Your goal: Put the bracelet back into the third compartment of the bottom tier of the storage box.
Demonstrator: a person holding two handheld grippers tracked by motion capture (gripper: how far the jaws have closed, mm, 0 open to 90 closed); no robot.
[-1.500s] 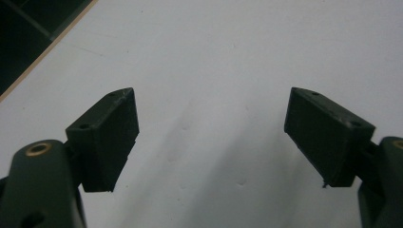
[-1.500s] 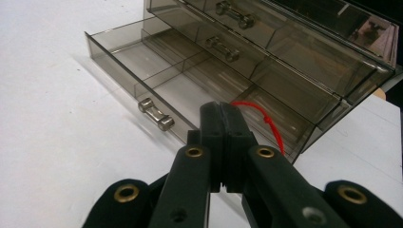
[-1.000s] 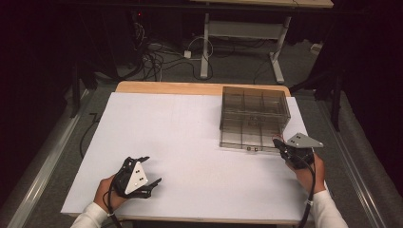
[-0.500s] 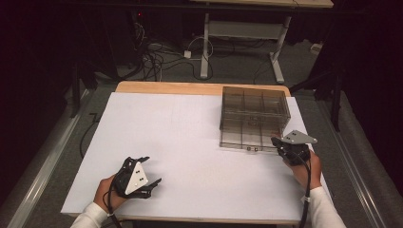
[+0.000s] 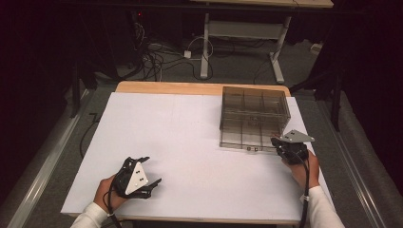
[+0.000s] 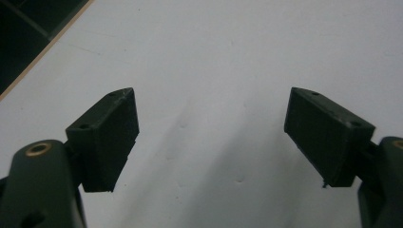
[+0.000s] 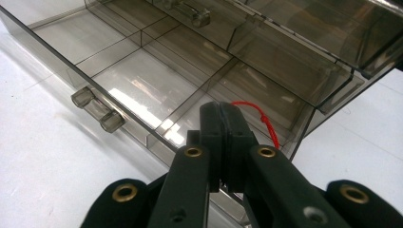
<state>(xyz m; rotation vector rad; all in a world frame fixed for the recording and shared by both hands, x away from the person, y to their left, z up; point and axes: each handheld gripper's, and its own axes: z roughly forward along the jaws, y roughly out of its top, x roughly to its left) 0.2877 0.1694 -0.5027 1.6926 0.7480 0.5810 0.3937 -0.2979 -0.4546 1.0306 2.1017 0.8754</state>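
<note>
my right gripper [image 7: 222, 118] is pinched on a red string [image 7: 262, 121] over the open smoky plastic drawer [image 7: 142, 80] — left gripper [image 6: 211, 137] spread wide above the white tabletop [image 6: 228, 57].

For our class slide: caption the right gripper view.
Shut right gripper holding a red string over the smoky clear drawer organizer.

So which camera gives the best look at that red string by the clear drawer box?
The right gripper view. There the red string runs out from the shut jaws of the right gripper, over the open drawer. In the high view I cannot make the string out, just the smoky organizer and gripper. The left gripper view looks at the white table.
</note>
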